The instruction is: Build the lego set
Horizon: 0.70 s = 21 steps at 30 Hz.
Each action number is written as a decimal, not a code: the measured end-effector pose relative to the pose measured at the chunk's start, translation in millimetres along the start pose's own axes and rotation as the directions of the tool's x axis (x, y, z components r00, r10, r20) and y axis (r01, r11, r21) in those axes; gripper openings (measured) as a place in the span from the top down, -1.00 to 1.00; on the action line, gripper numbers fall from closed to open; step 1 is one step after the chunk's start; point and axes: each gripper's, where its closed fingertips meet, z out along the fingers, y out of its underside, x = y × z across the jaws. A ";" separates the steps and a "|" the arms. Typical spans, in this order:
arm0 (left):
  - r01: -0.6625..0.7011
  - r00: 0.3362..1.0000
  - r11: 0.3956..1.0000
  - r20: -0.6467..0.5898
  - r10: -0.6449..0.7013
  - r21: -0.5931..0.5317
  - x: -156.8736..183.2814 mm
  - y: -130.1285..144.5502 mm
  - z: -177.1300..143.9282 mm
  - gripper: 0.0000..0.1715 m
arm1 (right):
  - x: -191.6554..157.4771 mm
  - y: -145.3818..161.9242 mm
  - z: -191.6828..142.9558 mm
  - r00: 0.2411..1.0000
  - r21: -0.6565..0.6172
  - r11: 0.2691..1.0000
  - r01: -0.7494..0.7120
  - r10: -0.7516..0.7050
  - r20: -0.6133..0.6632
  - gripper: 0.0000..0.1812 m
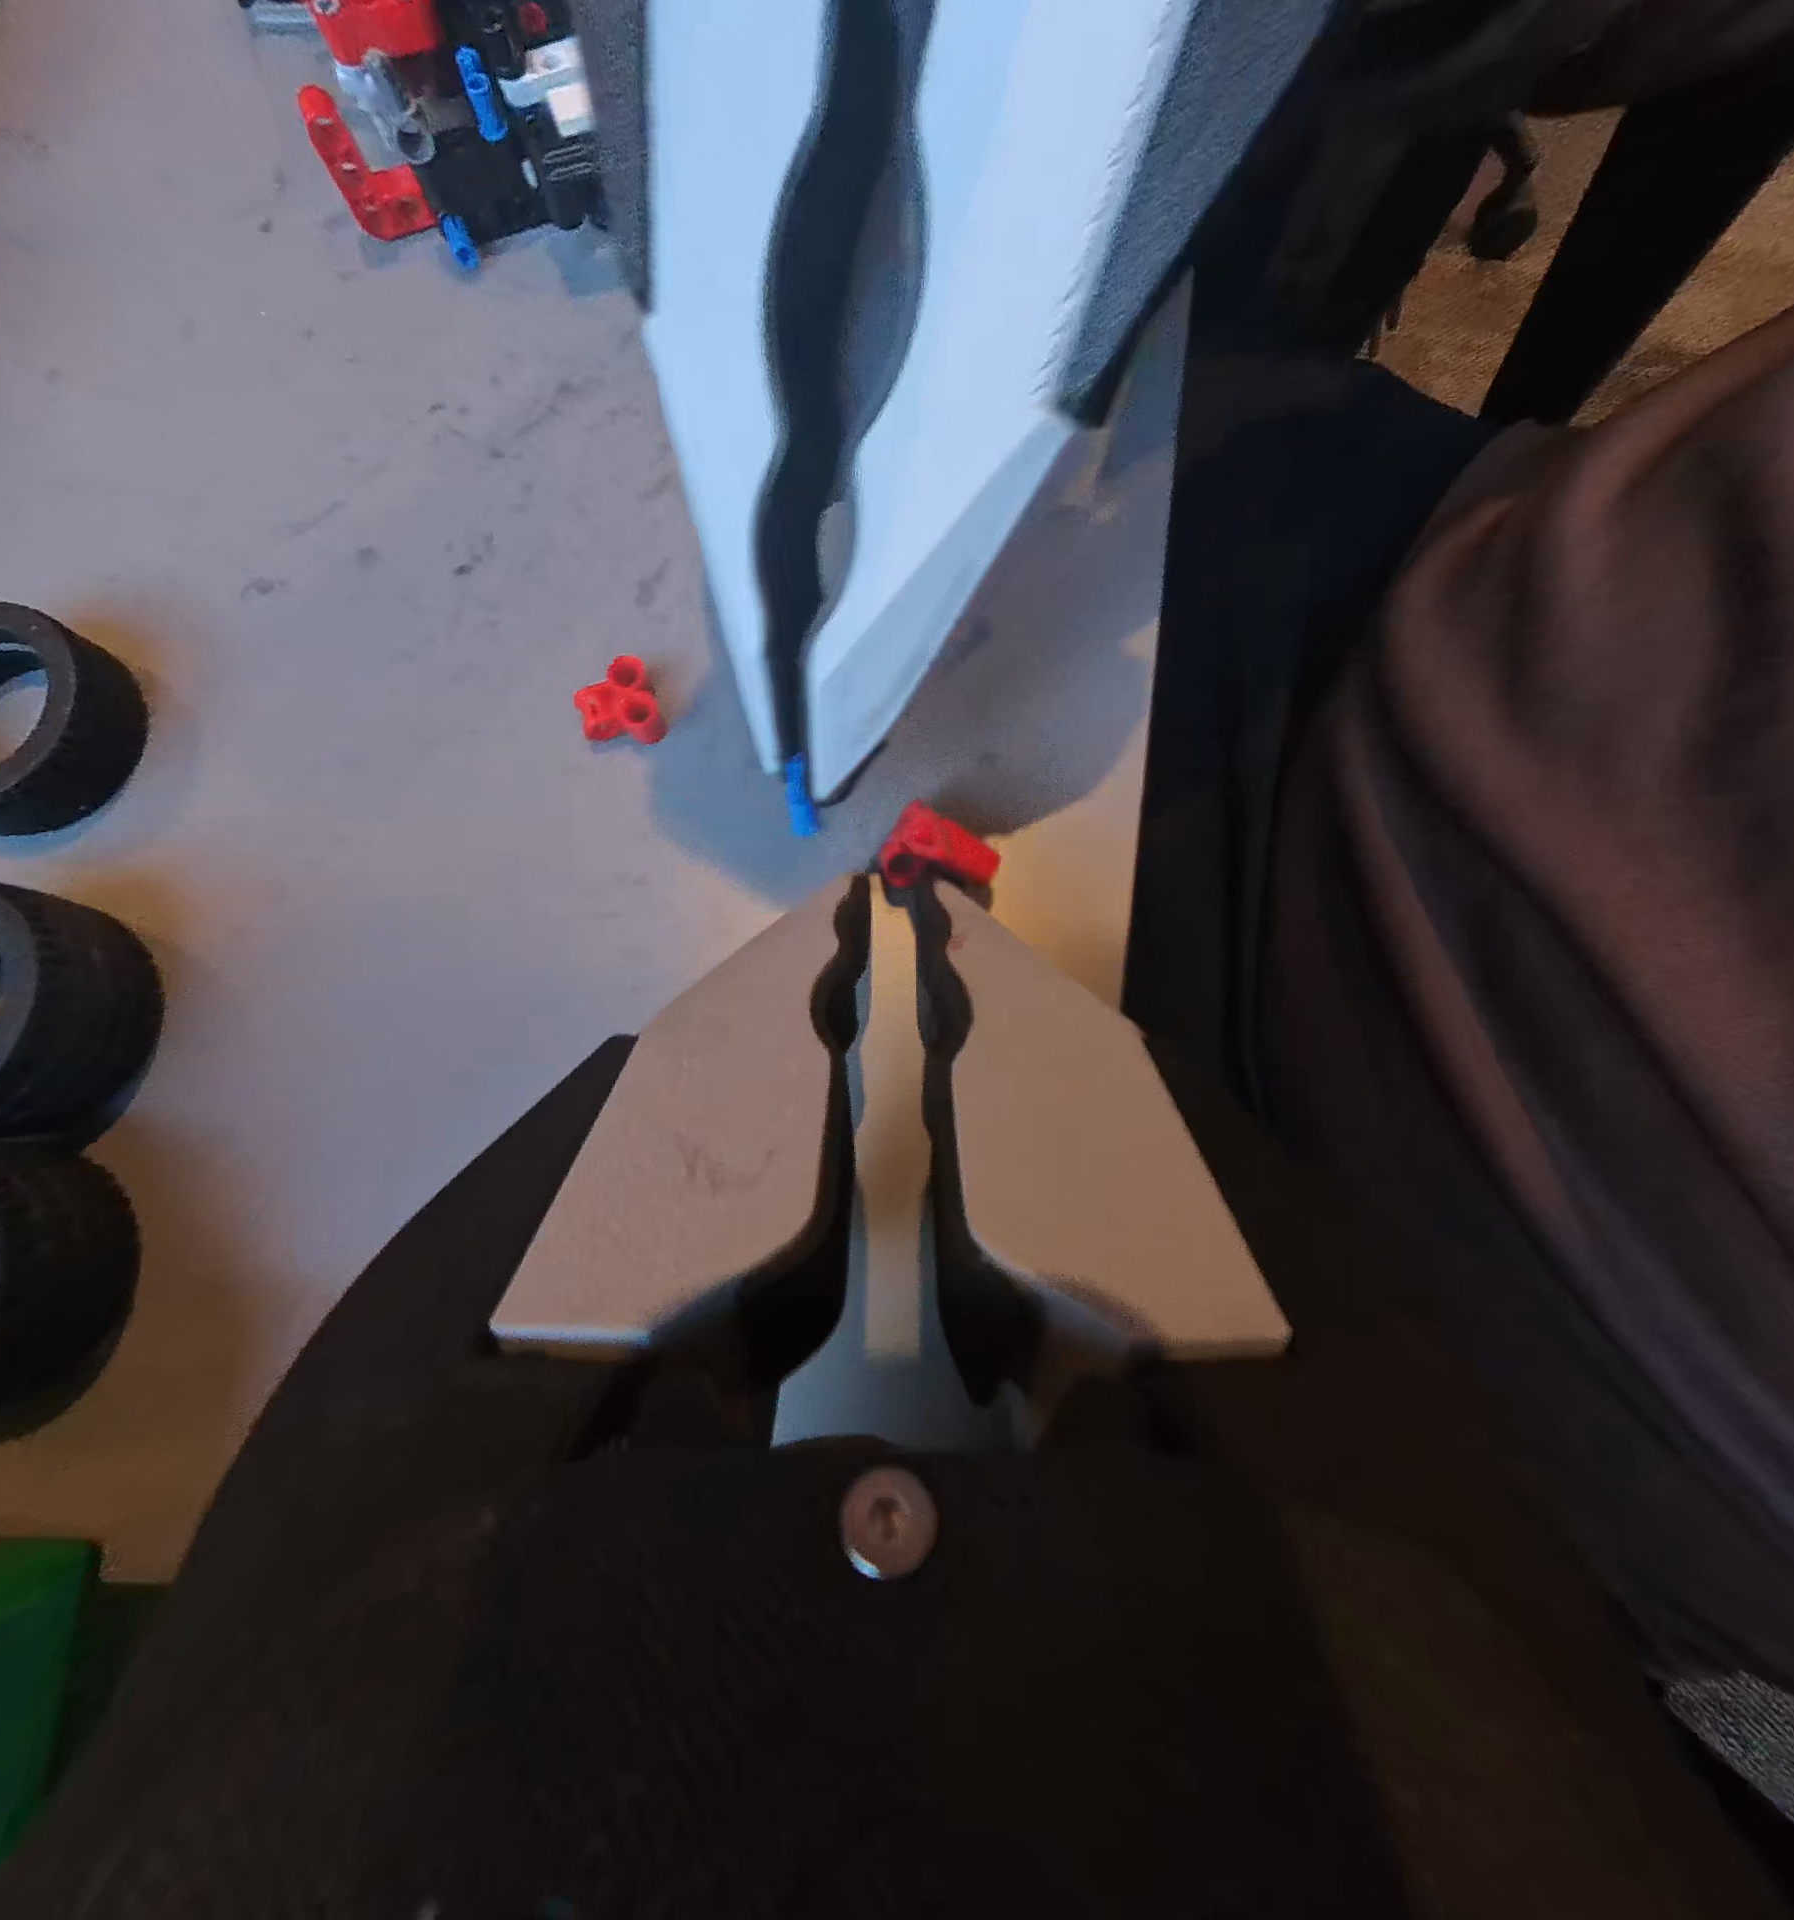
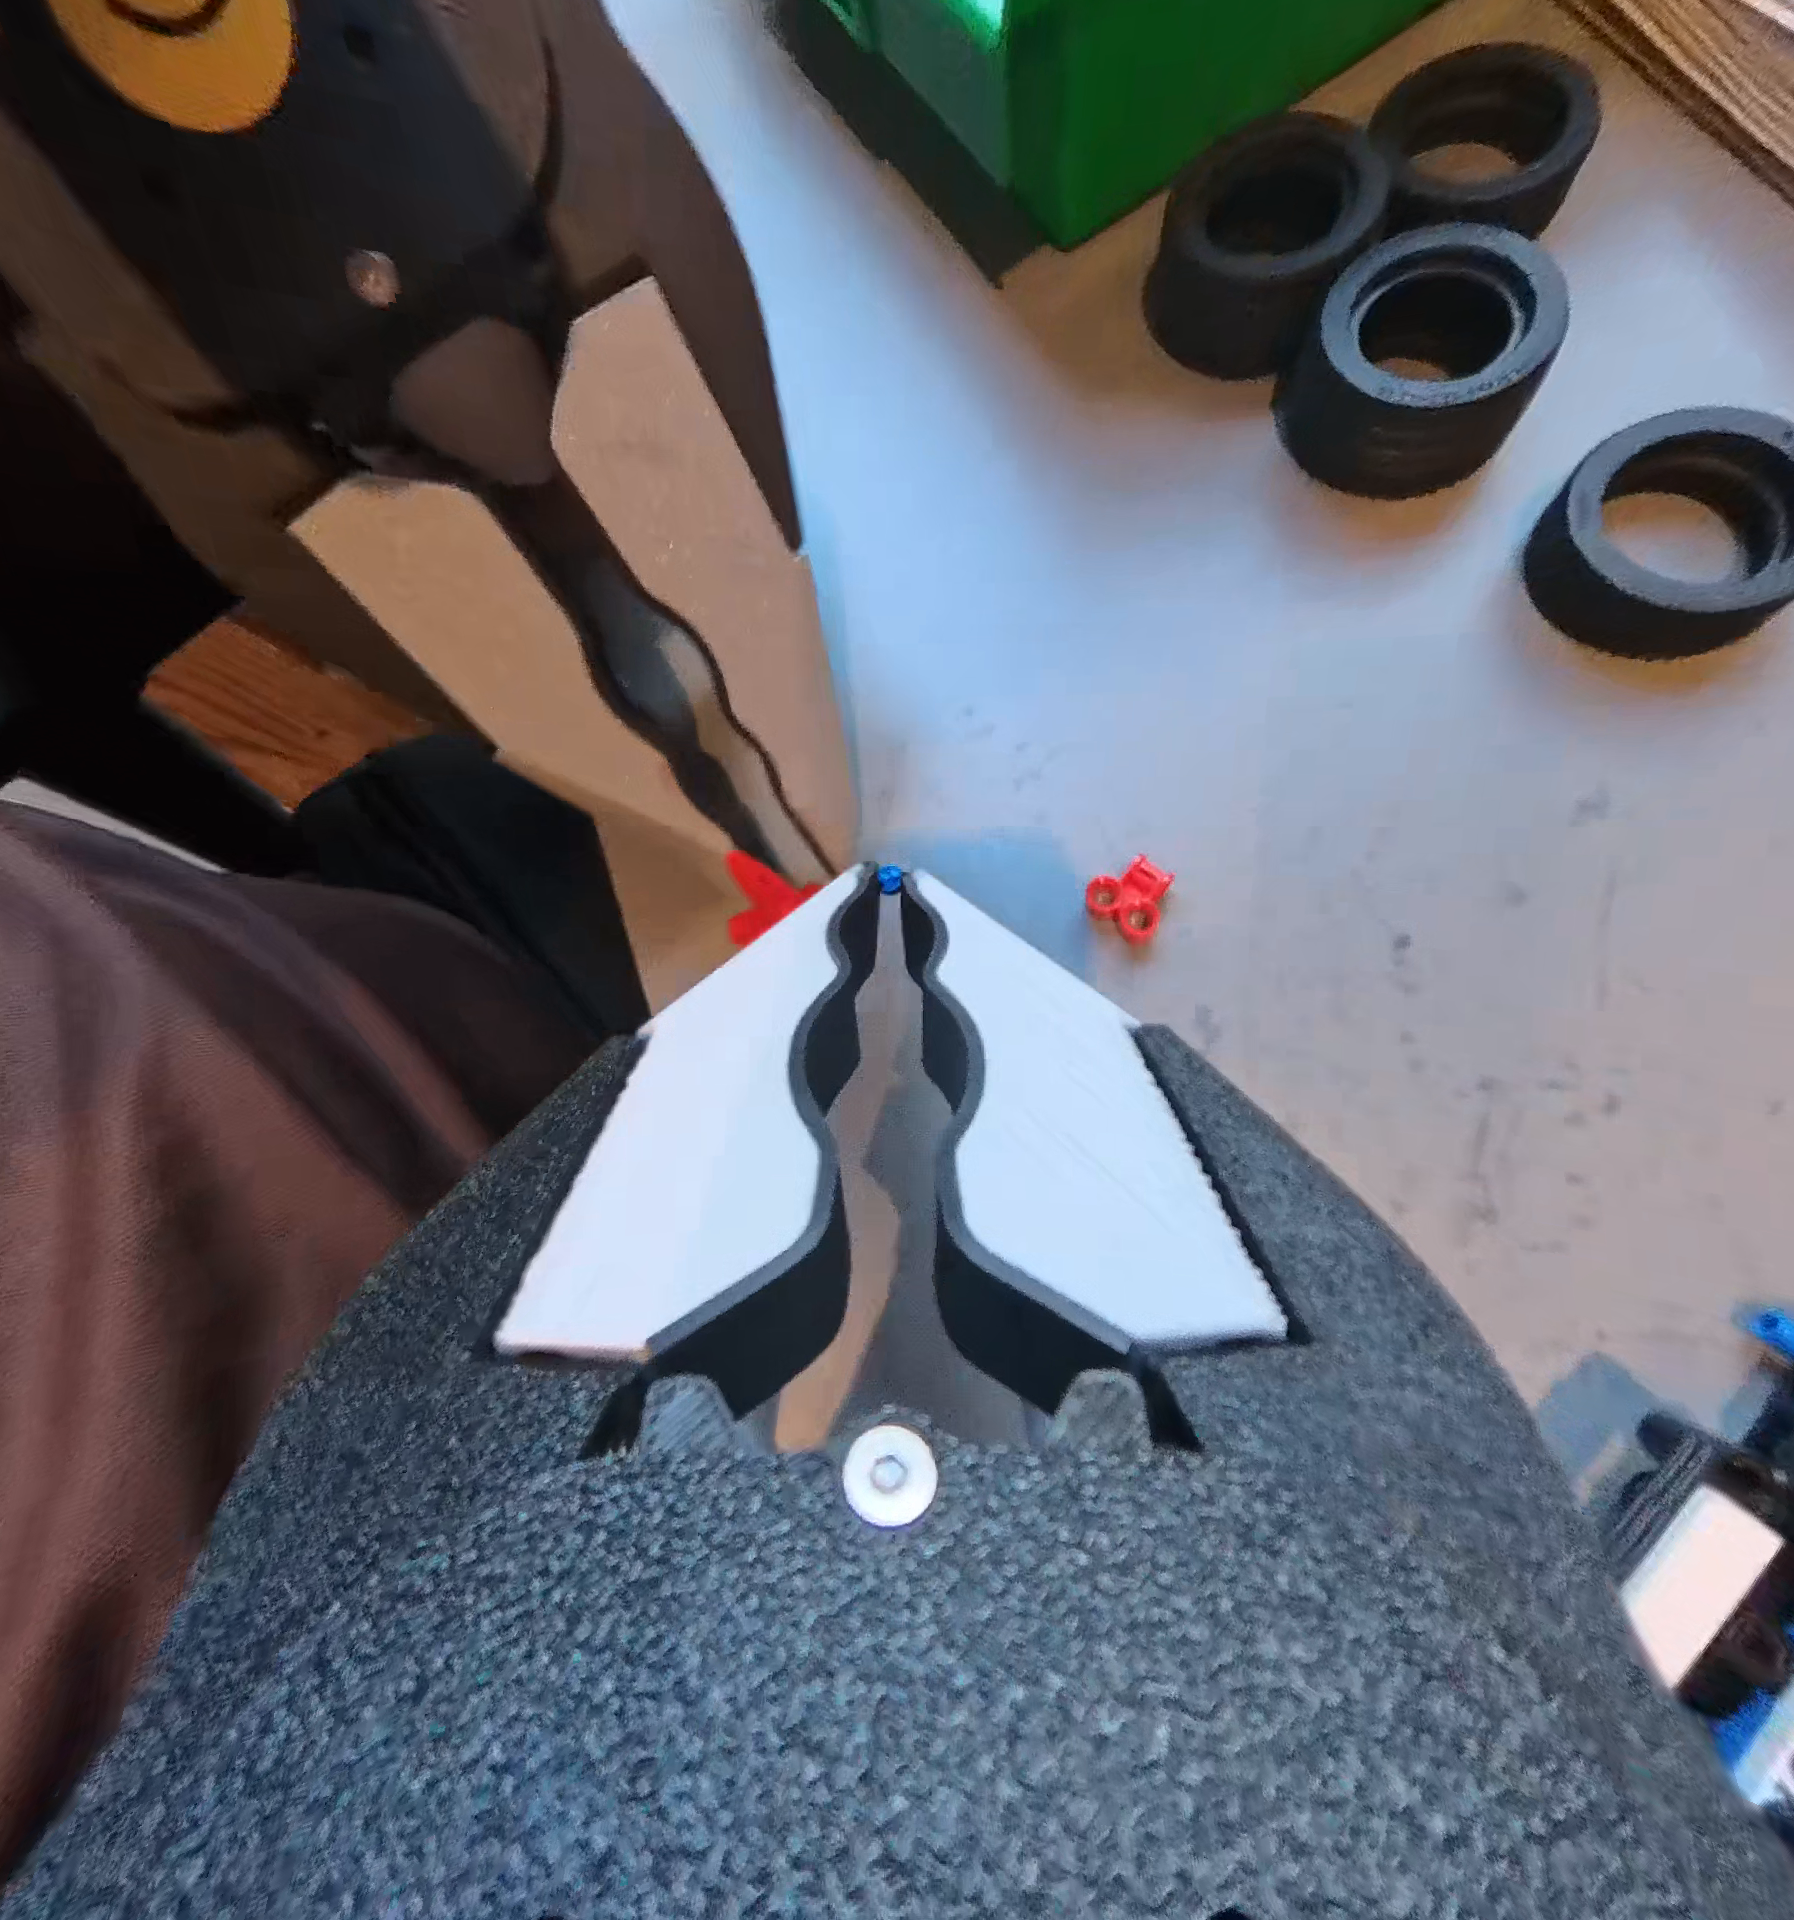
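My left gripper (image 1: 888,883) is shut on a small red connector piece (image 1: 940,844), held above the table near its right edge. My right gripper (image 2: 885,883) is shut on a blue pin (image 2: 887,880), tip to tip with the left gripper. In the left wrist view the right gripper (image 1: 805,774) comes down from the top with the blue pin (image 1: 799,795) sticking out, just left of the red piece. In the right wrist view the left gripper (image 2: 805,868) shows with the red piece (image 2: 758,899). A second red connector (image 1: 621,703) lies loose on the table; it also shows in the right wrist view (image 2: 1132,899).
Several black tyres (image 2: 1423,353) lie on the grey table (image 1: 353,468), at the left in the left wrist view (image 1: 20,717). A green box (image 2: 1101,104) stands beyond them. The partly built red, black and blue model (image 1: 457,125) stands farther off. A person's brown sleeve (image 1: 1599,935) is at the table edge. My two grippers' fingertips are within a few centimetres of each other.
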 end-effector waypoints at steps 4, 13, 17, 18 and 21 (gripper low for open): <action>0.014 1.000 1.000 0.005 -0.014 -0.001 5.9 -4.7 4.7 0.94 | 12.0 -3.7 6.4 0.998 -0.037 0.998 0.055 -0.056 -0.029 0.96; 0.090 0.995 0.996 0.036 -0.090 0.007 3.1 7.7 -9.7 0.76 | 21.2 29.2 -30.0 0.990 -0.034 0.999 0.008 -0.012 -0.138 0.96; 0.055 0.998 0.998 0.022 -0.055 0.033 17.3 -7.6 -5.3 0.69 | 18.5 40.3 -34.0 0.992 -0.016 1.000 0.004 -0.006 -0.122 0.96; 0.047 0.998 0.999 0.037 -0.047 0.020 17.1 -9.6 -1.1 0.66 | 17.3 39.4 -32.4 0.994 -0.010 1.000 0.007 -0.008 -0.110 0.96; 0.031 0.999 1.000 0.012 -0.031 -0.005 23.7 -14.0 13.0 0.62 | 14.6 37.8 -26.1 0.994 -0.020 0.998 0.053 -0.055 -0.091 0.96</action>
